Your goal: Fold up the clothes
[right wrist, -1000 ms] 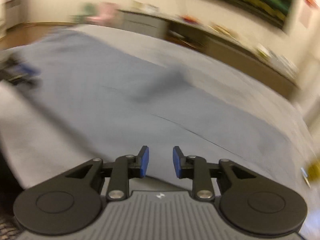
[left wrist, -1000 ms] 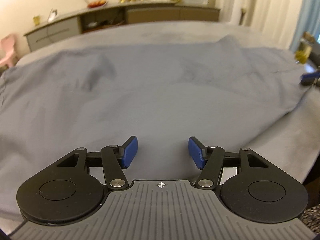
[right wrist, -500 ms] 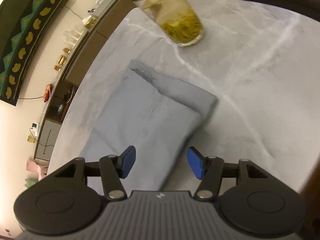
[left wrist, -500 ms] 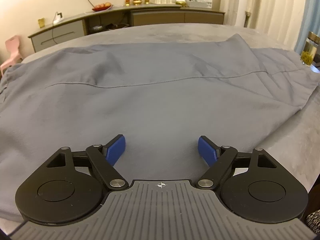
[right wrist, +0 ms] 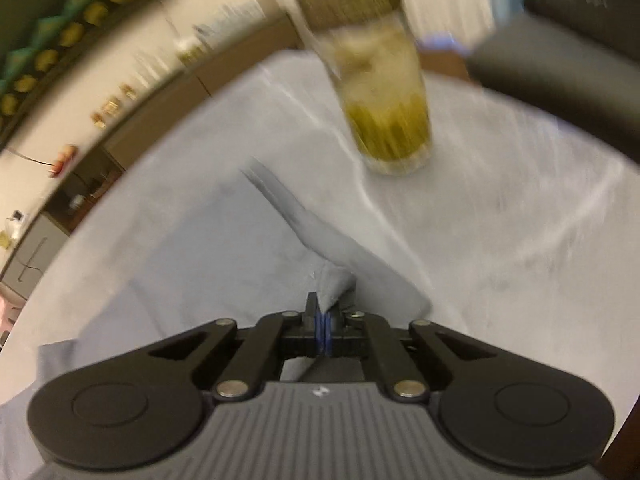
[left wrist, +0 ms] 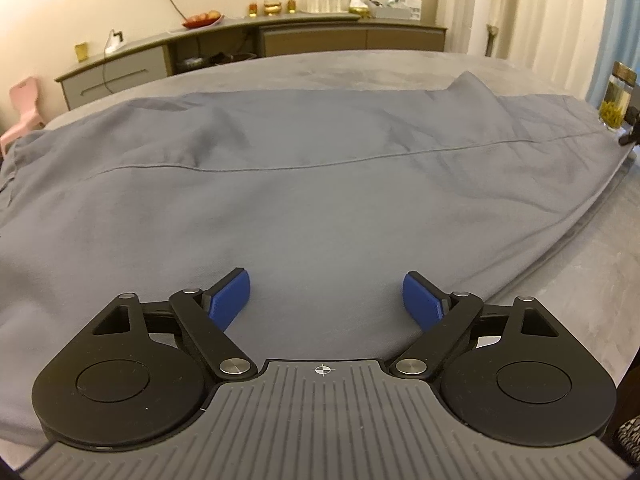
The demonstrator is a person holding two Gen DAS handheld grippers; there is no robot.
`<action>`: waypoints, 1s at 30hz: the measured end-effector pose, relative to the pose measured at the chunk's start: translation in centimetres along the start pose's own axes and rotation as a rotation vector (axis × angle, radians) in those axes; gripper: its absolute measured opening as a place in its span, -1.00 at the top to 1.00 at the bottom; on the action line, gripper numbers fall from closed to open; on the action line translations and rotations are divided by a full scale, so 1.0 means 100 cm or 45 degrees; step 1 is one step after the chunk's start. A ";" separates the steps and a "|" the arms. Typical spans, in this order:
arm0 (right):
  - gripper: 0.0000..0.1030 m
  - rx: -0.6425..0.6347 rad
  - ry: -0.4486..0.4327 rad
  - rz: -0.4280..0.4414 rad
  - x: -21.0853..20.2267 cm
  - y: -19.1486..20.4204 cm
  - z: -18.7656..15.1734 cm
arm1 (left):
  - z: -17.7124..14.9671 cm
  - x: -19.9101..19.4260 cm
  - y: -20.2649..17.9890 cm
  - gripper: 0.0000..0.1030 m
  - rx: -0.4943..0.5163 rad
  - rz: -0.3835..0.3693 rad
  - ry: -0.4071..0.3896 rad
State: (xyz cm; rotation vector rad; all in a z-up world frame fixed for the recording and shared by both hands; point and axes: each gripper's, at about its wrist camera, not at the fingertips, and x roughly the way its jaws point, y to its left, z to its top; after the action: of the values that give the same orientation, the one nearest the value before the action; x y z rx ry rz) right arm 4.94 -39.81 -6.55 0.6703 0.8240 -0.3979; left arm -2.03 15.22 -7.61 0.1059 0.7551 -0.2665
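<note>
Right wrist view: the grey garment (right wrist: 208,248), spread on the table (right wrist: 520,240), has its corner newly pinched in the right gripper (right wrist: 325,322), readying a fold. The left gripper (left wrist: 327,294) is opening above the cloth, empty.

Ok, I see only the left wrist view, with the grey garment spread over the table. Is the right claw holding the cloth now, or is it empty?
Observer: It is holding. The right claw is shut on a corner of the grey garment, and a small peak of cloth stands up between its pads.
Operator: And the glass jar, is it touching that corner?
Observer: No. The glass jar stands on the table beyond the corner, with bare tabletop between them. That picture is blurred, so I cannot say more.
</note>
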 end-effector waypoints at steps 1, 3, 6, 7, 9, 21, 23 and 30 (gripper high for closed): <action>0.97 -0.008 0.002 -0.002 0.001 0.001 0.000 | -0.001 -0.002 0.003 -0.49 -0.012 0.018 -0.002; 0.97 -0.078 -0.080 0.005 -0.009 0.008 -0.001 | -0.002 -0.013 0.013 -0.09 -0.056 0.074 -0.023; 0.96 -0.365 -0.435 0.060 -0.048 0.041 -0.015 | -0.010 -0.042 0.042 -0.15 -0.133 0.170 -0.079; 0.96 -0.404 -0.437 0.019 -0.046 0.045 -0.017 | -0.015 -0.051 0.056 -0.14 -0.172 0.208 -0.081; 0.96 -0.367 -0.283 -0.102 -0.023 0.040 -0.014 | -0.029 -0.068 0.088 -0.13 -0.264 0.278 -0.074; 0.76 -0.217 -0.076 -0.215 0.012 0.016 -0.006 | -0.090 -0.125 0.218 -0.31 -0.801 0.526 -0.036; 0.63 -0.215 -0.082 -0.228 0.011 0.015 -0.006 | -0.098 -0.134 0.227 -0.26 -0.899 0.498 -0.069; -0.33 0.133 -0.177 -0.133 -0.024 -0.027 -0.003 | -0.117 -0.161 0.233 -0.52 -1.231 0.329 -0.160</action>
State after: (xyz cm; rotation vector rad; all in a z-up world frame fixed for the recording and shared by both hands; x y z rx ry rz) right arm 1.79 -41.44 -5.90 0.6898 0.7114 -0.5790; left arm -14.57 43.03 -5.04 -0.7186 0.6699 0.3503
